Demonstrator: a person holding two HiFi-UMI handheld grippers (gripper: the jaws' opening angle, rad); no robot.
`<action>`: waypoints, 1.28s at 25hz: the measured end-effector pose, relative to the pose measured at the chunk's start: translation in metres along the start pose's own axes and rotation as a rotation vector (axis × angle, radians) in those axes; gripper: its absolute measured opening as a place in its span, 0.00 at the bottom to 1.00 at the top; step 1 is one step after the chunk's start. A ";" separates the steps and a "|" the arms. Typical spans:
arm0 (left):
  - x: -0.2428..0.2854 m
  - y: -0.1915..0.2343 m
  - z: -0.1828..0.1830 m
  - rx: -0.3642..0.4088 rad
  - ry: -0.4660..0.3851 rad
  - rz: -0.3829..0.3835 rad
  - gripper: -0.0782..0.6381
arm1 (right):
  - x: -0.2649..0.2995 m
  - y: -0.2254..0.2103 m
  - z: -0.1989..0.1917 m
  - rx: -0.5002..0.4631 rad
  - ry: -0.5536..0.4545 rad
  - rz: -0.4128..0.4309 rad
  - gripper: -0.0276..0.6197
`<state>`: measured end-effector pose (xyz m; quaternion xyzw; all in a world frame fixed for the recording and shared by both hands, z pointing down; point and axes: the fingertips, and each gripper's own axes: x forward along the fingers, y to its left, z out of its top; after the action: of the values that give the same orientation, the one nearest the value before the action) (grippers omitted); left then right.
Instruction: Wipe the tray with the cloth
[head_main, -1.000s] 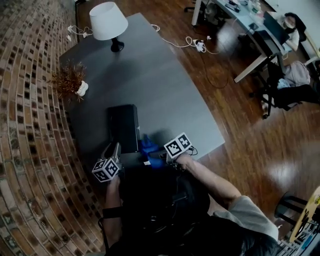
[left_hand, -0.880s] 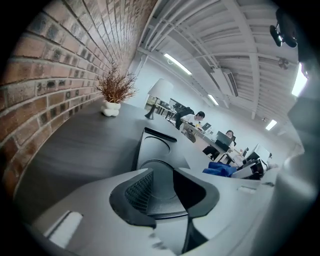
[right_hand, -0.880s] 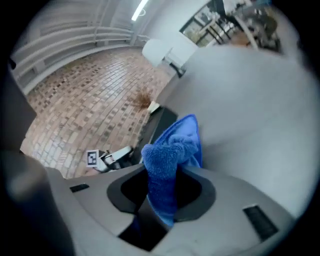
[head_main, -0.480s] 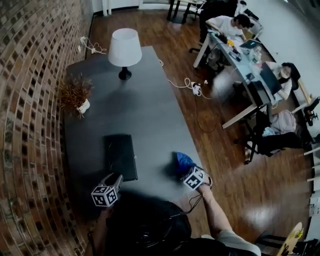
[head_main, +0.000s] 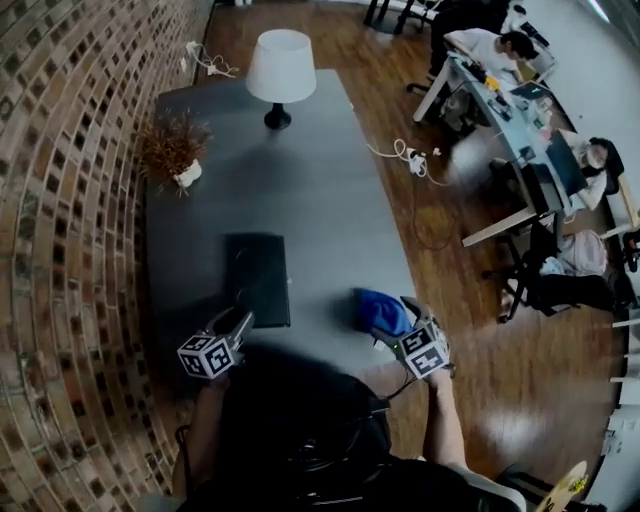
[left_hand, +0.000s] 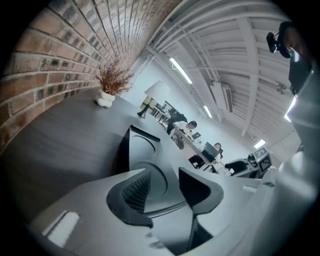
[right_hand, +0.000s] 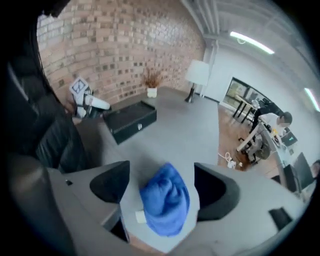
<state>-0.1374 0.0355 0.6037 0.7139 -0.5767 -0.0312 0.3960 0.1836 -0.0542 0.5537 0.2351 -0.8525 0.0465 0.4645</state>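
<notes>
Here the blue cloth (right_hand: 165, 200) lies bunched on the table (head_main: 320, 200) close to its near right edge, well apart from the black tray (head_main: 258, 278) to its left. The right gripper (head_main: 398, 322), whose jaws have just been opening, stands wide over the cloth, which sits between the jaws unpressed. The left gripper (left_hand: 165, 184), its jaws also just opening to a narrow gap, holds nothing at the tray's near end. Likely hazards: a shallow closure pinches only one fold and the cloth trails; a nudge sends it off the table; the unheld tray slides under wiping.
</notes>
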 end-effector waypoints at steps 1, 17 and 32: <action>-0.001 0.003 0.008 0.000 -0.024 -0.003 0.41 | 0.001 0.006 0.031 0.051 -0.109 0.036 0.65; 0.024 0.023 0.026 -0.057 -0.001 -0.049 0.49 | 0.185 0.169 0.148 0.694 -0.289 0.655 0.50; 0.051 0.011 0.037 0.411 0.121 0.111 0.52 | 0.240 0.098 0.136 1.170 -0.257 0.745 0.30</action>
<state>-0.1475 -0.0277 0.6066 0.7473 -0.5846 0.1516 0.2771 -0.0746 -0.0939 0.6857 0.1422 -0.7594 0.6252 0.1106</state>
